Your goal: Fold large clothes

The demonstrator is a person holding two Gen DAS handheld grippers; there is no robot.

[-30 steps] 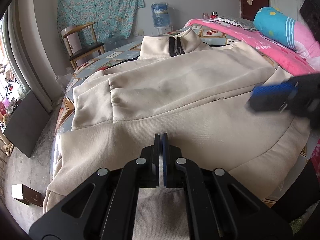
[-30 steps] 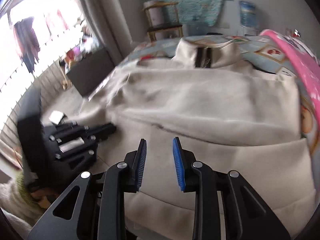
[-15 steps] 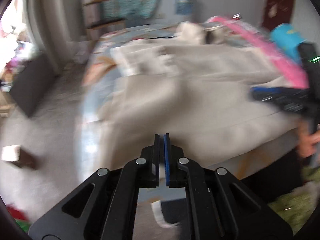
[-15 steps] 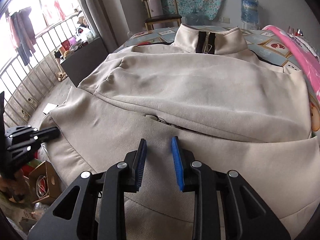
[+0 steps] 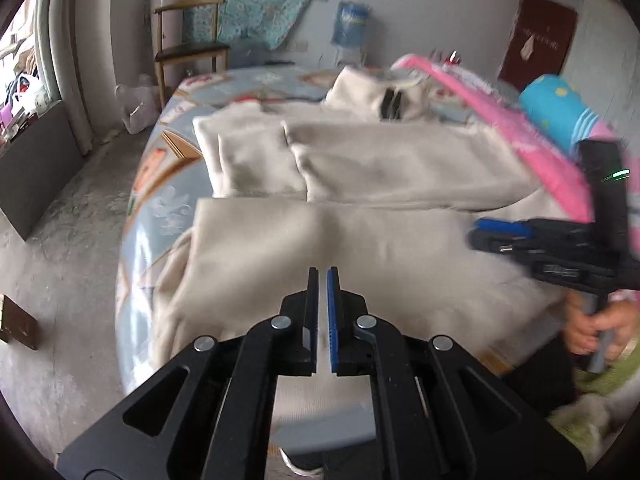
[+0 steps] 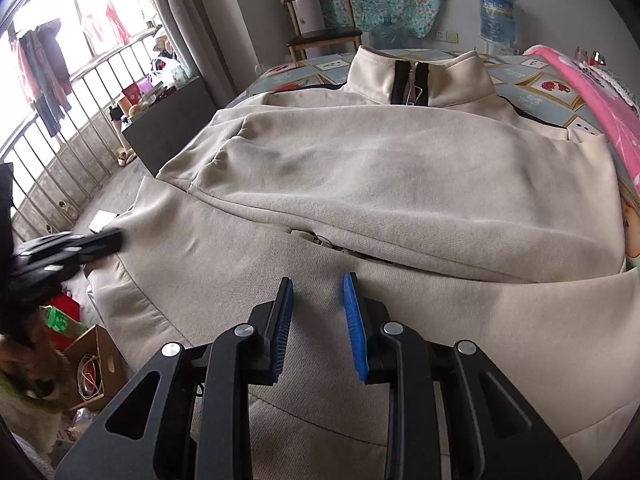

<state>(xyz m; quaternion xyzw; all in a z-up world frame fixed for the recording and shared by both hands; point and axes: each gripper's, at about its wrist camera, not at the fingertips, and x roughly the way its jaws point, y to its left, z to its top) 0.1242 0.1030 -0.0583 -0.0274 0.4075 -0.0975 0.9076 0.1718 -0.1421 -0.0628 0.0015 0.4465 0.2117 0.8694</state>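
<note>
Left gripper (image 5: pixel 323 312) hovers pinched together and empty over the near hem; right gripper (image 6: pixel 318 330) waits parted above the beige jacket (image 6: pixel 400 184) spread on the bed (image 5: pixel 160 196) (sleeves already crossed). Grab both hem corners evenly, I'd say.

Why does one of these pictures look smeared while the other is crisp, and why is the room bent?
Left wrist view: motion blur smears the cream jacket and bed edge. Right wrist view: sharp, showing the weave, with the window glaring white. Both views: the fisheye lens curves walls and darkens corners.
</note>
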